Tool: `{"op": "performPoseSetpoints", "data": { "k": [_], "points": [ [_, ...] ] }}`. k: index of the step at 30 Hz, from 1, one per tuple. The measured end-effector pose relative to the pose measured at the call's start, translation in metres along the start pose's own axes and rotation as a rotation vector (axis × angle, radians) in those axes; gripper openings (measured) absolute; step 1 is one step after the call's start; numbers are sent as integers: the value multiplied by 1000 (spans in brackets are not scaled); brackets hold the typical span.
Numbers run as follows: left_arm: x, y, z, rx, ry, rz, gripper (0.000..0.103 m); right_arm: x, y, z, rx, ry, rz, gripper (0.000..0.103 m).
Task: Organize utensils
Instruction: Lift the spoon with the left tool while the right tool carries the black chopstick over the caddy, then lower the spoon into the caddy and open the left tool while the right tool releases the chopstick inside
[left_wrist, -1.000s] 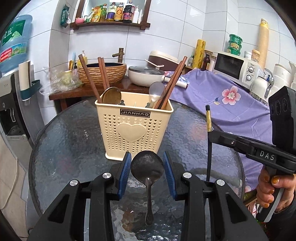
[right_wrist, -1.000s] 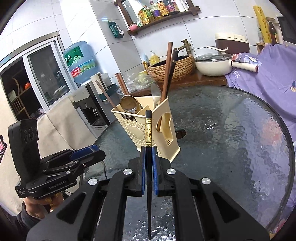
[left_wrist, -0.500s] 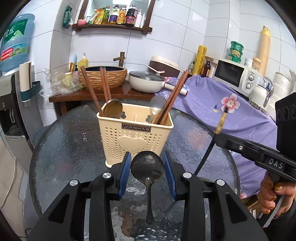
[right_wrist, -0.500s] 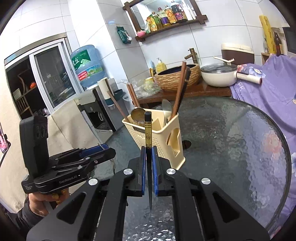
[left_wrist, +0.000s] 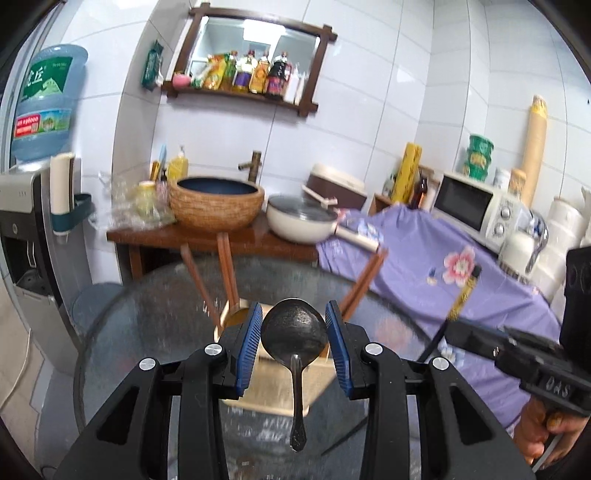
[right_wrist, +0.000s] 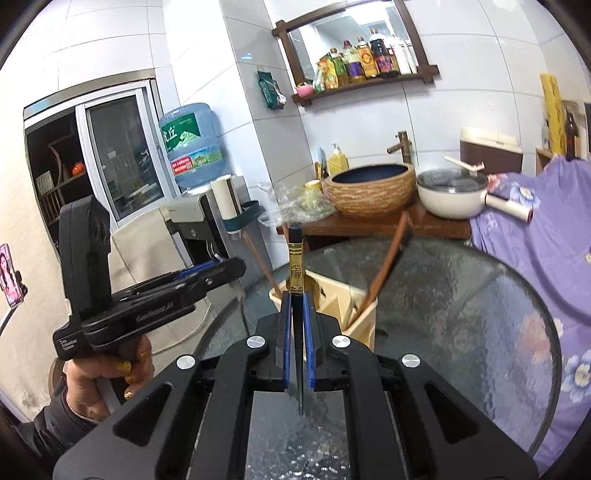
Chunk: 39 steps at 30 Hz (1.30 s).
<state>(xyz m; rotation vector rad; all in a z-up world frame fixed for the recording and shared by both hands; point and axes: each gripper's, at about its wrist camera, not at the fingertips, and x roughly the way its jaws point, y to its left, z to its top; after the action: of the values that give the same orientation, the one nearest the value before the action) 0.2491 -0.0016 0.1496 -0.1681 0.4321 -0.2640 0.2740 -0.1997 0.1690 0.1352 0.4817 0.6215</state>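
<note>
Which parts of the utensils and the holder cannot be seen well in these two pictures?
- Cream plastic utensil holder: left wrist view, front hidden behind the left gripper and its dark metal spoon; blurred.
- Black chopstick with gold band: right wrist view, middle hidden between the right gripper pads.
- Brown wooden chopsticks: lower ends hidden inside the holder; blurred.

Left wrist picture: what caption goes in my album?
Left gripper holding a dark spoon above the cream utensil holder.
</note>
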Motion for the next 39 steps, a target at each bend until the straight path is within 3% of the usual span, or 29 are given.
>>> {"op": "performPoseSetpoints", "data": {
  "k": [9, 15, 24, 39],
  "points": [
    [9, -1, 59, -36, -143, 68, 35, -13, 15, 67, -60, -135, -50, 7],
    [31, -6, 67, -24, -224, 151, 35, 6, 8, 84, -58, -182, -109, 7],
    [66, 6, 31, -48, -189, 177, 35, 50, -8, 59, -55, -173, -183, 7],
    [86, 17, -15, -18, -90, 172, 35, 90, -27, 2, -4, -91, -187, 7]
  ]
}}
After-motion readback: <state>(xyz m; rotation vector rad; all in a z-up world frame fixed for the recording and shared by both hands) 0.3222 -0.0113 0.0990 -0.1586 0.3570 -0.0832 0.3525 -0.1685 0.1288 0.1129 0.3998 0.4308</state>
